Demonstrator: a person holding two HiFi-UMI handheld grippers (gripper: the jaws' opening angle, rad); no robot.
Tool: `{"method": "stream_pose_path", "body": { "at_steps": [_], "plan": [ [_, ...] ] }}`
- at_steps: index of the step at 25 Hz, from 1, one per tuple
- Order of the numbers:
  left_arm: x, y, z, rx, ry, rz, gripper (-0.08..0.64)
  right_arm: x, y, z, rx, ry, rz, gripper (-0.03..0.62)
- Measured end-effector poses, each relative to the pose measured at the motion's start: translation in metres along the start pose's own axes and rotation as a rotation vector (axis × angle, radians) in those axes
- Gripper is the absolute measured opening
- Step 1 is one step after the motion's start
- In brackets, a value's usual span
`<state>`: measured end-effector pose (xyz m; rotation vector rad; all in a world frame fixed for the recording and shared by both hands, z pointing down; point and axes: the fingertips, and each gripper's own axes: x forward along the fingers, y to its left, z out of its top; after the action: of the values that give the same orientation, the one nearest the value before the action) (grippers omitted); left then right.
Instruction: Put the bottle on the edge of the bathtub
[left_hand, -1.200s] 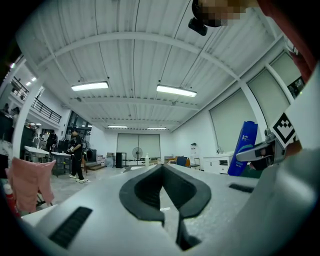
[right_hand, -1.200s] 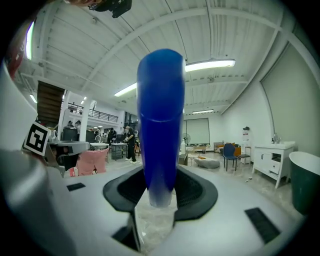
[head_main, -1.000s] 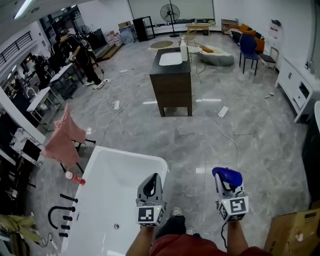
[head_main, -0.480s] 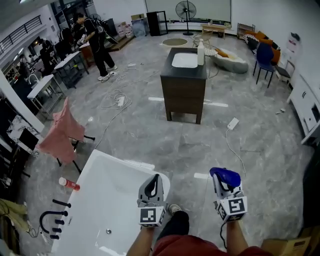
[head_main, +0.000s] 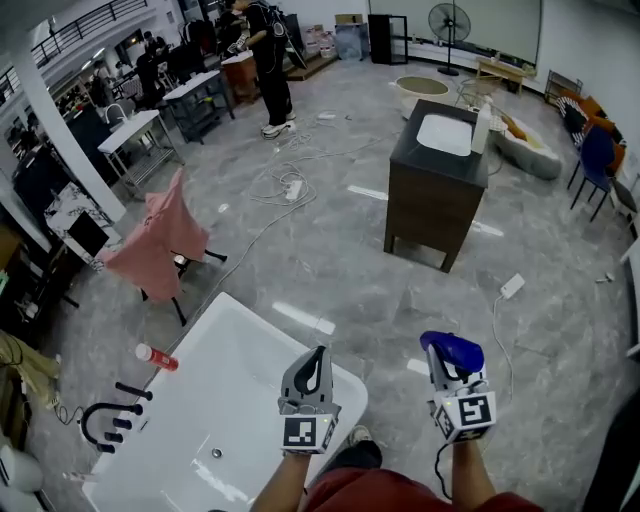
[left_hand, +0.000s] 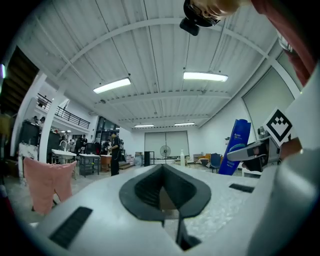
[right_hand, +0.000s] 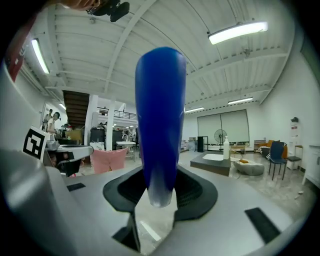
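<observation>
Right gripper (head_main: 452, 356) carries the blue bottle (head_main: 453, 351). In the right gripper view the jaws are partly open and closed on the bottle's (right_hand: 160, 120) pale lower end. The bottle's long axis stands upright, rising out of the right gripper (right_hand: 159, 196) towards the ceiling.

Left gripper (head_main: 318, 354): jaws drawn together, nothing between them. The left gripper view shows the same, with the pads of that gripper (left_hand: 163, 191) meeting at a seam.

Key relation: the white bathtub (head_main: 232, 378) lies to the left of the bottle, running diagonally away to lower left. The bottle hangs over grey floor, apart from the tub's near right rim. The left gripper sits by that rim corner and is the nearer hand, but it is empty. Judged next move: carry the bottle leftward, keep it upright, and set its base on the flat rim.

Already on the far left rim: a small red bottle (head_main: 157, 356), lying down. Black tap fittings (head_main: 108, 424) are just beyond it.

Against a second ago, the whole view has swung. The dark vanity cabinet (head_main: 436, 190) now sits right of centre and closer, and the pink cloth (head_main: 163, 238) is higher in frame. The tub is more diagonal. Both grippers keep the same places in frame, and the grip on the bottle is unchanged.
</observation>
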<state>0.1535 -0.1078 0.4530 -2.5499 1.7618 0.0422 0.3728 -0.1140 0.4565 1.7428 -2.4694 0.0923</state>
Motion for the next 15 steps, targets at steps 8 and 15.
{"method": "stream_pose_path", "body": {
  "at_steps": [8, 15],
  "plan": [
    [-0.003, 0.089, 0.014, 0.022, -0.019, 0.177, 0.005, 0.086, 0.061, 0.023, -0.020, -0.001, 0.166, 0.157],
    [-0.048, 0.169, 0.016, 0.044, -0.031, 0.412, 0.005, 0.147, 0.139, 0.042, -0.071, -0.022, 0.369, 0.156]
  ]
}}
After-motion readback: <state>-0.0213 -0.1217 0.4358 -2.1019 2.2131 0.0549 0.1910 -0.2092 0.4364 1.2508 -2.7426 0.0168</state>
